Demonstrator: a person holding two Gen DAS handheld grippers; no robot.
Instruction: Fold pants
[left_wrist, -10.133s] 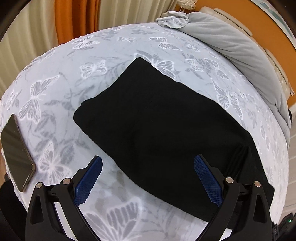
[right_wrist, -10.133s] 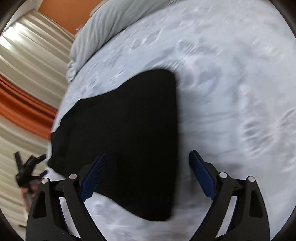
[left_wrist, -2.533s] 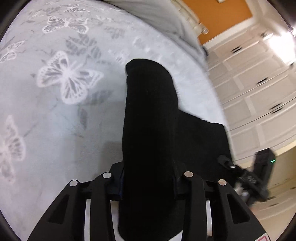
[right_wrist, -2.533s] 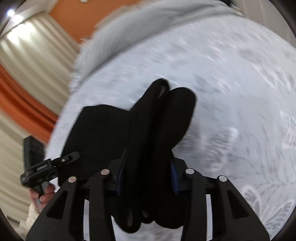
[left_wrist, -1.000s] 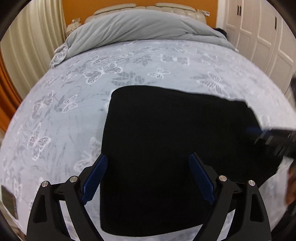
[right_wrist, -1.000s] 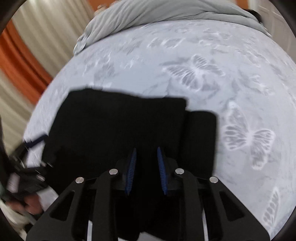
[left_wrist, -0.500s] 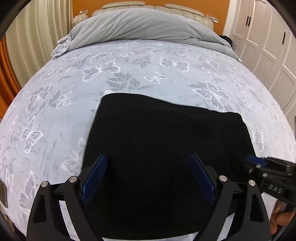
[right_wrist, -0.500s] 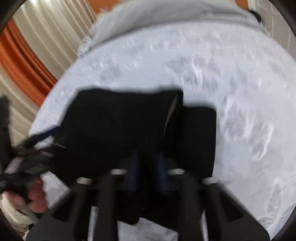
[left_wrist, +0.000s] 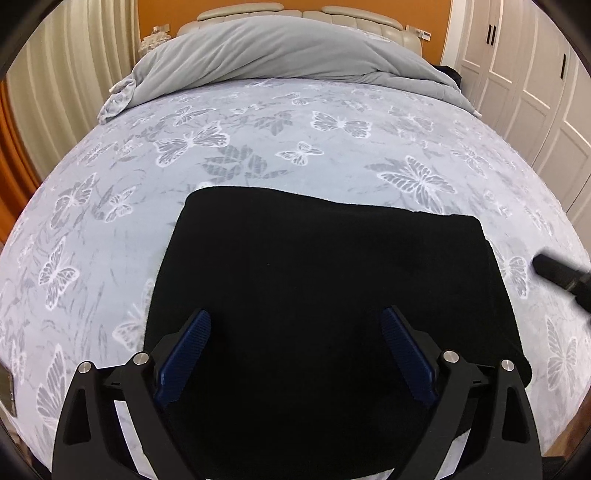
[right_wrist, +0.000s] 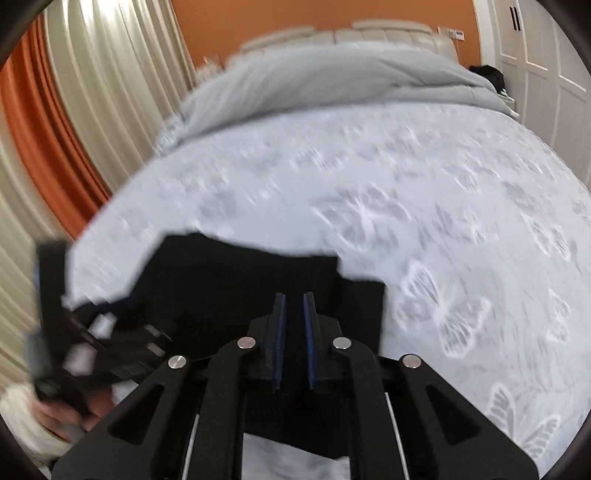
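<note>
Left wrist view, progress: pants (left_wrist: 325, 295) lie on the bed (left_wrist: 258, 122) as a flat black rectangle; folding looks nearly or fully done.
Left wrist view, pose: left gripper (left_wrist: 295, 358) hovers over the near edge, fingers (left_wrist: 184, 354) spread wide, holding nothing.
Right wrist view, progress: pants (right_wrist: 229, 280) show a stepped right edge; perhaps tidying remains.
Right wrist view, pose: right gripper (right_wrist: 293, 332) hangs above the cloth, fingers (right_wrist: 279, 332) almost together, apparently empty.

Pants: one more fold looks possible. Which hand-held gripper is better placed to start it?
Probably left. The left hand-held gripper hovers wide open over the near part of the folded black pants. The right hand-held gripper has its pads nearly together, holding nothing, in a motion-blurred view.
</note>
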